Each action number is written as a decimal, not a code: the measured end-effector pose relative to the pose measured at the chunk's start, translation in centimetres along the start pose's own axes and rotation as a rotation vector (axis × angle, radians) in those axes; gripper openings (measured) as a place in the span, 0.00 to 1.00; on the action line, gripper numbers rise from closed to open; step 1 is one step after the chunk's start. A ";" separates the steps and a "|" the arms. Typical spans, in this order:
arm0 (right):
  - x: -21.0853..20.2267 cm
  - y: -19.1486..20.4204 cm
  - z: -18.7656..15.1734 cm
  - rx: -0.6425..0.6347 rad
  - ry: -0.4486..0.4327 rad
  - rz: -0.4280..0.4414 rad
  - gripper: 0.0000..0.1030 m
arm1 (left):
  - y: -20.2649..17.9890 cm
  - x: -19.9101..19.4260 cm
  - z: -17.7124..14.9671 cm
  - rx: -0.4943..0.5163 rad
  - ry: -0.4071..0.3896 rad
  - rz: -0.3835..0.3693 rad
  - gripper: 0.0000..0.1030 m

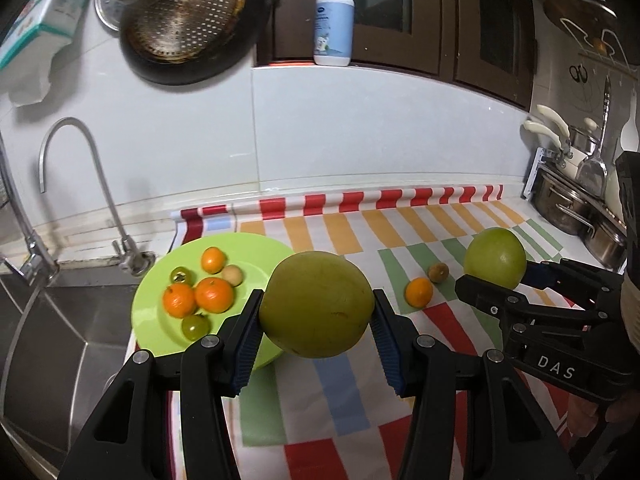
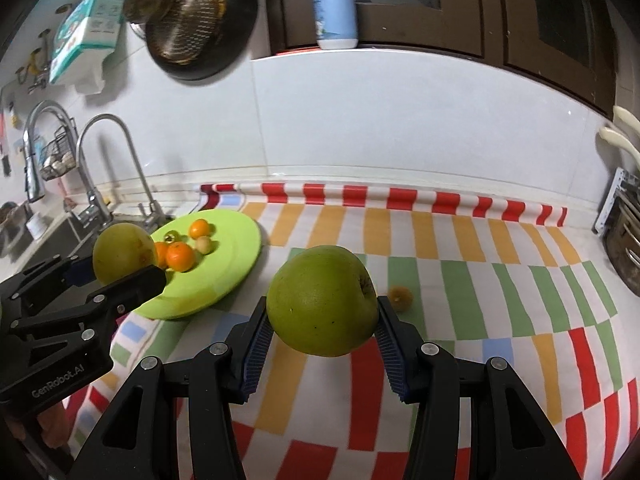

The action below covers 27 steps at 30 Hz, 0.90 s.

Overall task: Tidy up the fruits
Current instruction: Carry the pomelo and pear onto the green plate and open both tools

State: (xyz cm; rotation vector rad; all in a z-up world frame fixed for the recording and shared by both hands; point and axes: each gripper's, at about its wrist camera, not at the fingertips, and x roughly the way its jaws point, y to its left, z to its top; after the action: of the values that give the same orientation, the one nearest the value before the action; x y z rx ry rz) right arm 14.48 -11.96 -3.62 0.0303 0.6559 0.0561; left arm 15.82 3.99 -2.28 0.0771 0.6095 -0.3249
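1. While the left wrist camera looked down over the striped cloth [image 1: 340, 392], the left gripper [image 1: 316, 316] was clamped about a third open on a big yellow-green fruit [image 1: 316, 304], both blue pads pressed against its sides, fruit clear of the cloth. At 9 o'clock from it sat the green plate [image 1: 256, 252], holding two tangerines [image 1: 198, 296], a smaller orange one [image 1: 213, 260], a pale round fruit [image 1: 232, 275] and two small green ones [image 1: 195, 326]. Over at 3 o'clock the right gripper [image 1: 492, 280] had a second green fruit [image 1: 495, 258] pinched. Between the two big fruits, a loose tangerine [image 1: 419, 291] and a brownish little fruit [image 1: 438, 272] lay on the cloth.

2. Right wrist view: the right gripper [image 2: 322, 328] was closed the same partway amount on the green fruit [image 2: 322, 304], pads tight on both sides, fruit hanging above the cloth [image 2: 480, 300]. The brownish fruit [image 2: 401, 297] sat just beside it at 3 o'clock. Out at 9 o'clock the left gripper [image 2: 120, 268] gripped its yellow-green fruit [image 2: 122, 252] in front of the plate [image 2: 224, 268]. The faucet [image 2: 120, 168] stood at 10 o'clock.
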 end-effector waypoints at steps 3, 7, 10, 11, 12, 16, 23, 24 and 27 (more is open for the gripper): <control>-0.2 0.9 -0.1 -0.008 0.000 0.013 0.49 | 0.6 -0.7 -0.5 -0.008 0.002 0.007 0.50; -0.3 2.1 -0.1 -0.019 -0.004 0.025 0.49 | 1.4 -1.4 -1.0 -0.011 0.004 0.022 0.50; -0.4 2.9 -0.1 -0.030 -0.010 0.036 0.49 | 2.0 -1.6 -1.2 -0.013 0.004 0.033 0.50; -0.4 3.1 -0.1 -0.034 -0.011 0.039 0.49 | 2.2 -1.7 -1.2 -0.015 0.005 0.038 0.50; -0.2 3.4 0.0 -0.040 -0.013 0.044 0.49 | 2.4 -1.6 -1.2 -0.015 0.006 0.042 0.50; 0.5 4.2 0.4 -0.068 -0.015 0.062 0.49 | 3.1 -1.1 -1.4 -0.016 0.018 0.055 0.50; 3.2 5.4 2.0 -0.126 -0.007 0.091 0.49 | 4.6 0.8 -1.4 -0.037 0.048 0.067 0.50; 3.7 5.6 2.2 -0.137 -0.004 0.095 0.49 | 4.8 1.2 -1.4 -0.039 0.053 0.069 0.50; 5.4 6.1 2.7 -0.167 0.013 0.114 0.49 | 5.2 2.4 -1.5 -0.037 0.068 0.083 0.50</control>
State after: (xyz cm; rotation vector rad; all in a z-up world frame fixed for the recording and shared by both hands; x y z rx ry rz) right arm 20.15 -5.54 -4.47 -0.0937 0.6605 0.2214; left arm 18.50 8.51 -4.97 0.0783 0.6778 -0.2314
